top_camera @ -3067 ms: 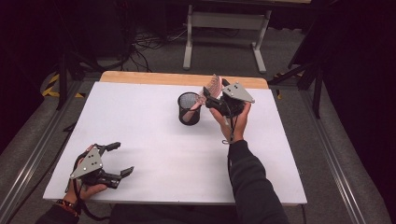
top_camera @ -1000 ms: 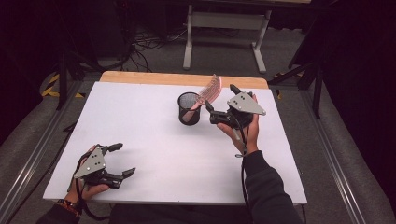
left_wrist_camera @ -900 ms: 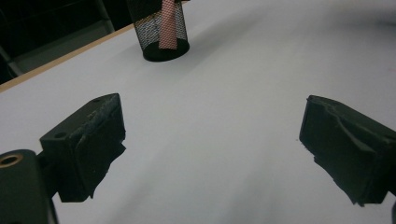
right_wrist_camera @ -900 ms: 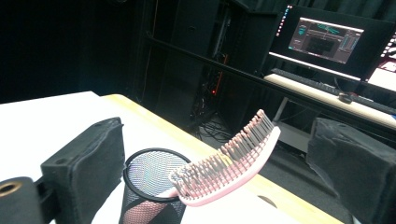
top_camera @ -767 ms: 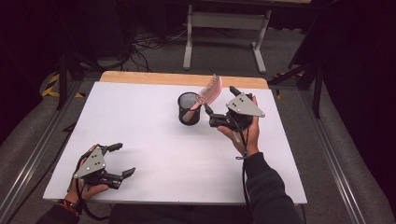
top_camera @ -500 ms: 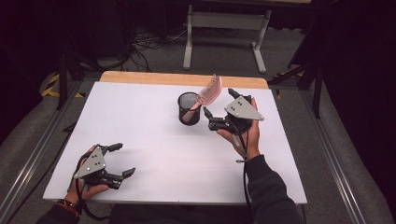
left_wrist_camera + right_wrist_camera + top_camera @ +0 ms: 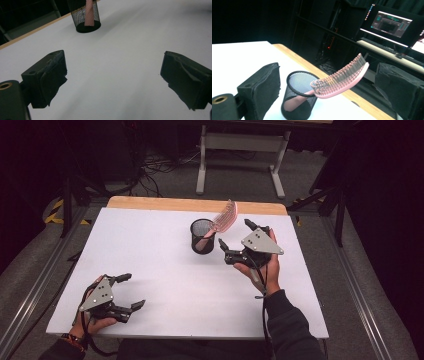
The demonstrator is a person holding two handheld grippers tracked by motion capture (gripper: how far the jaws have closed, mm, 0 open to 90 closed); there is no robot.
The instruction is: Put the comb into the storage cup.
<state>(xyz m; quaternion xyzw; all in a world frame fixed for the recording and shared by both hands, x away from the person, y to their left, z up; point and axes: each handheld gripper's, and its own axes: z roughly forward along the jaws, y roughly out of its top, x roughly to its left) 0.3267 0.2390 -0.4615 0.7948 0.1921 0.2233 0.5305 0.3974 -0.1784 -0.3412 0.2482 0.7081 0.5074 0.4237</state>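
A pink hairbrush (image 7: 223,219) stands handle-down in a black mesh cup (image 7: 202,235) toward the far middle of the white bench (image 7: 150,250), its bristled head leaning out to the right over the rim. Just right of the cup hangs the right gripper (image 7: 239,240), fingers spread wide – nothing between them. The left gripper (image 7: 129,291) sits at the near left corner, fingers likewise apart and empty.

Monitor (image 7: 392,24) text seemingly too blurred.

Right gripper (image 7: 235,239) back from the brush (image 7: 223,219), jaws apart.
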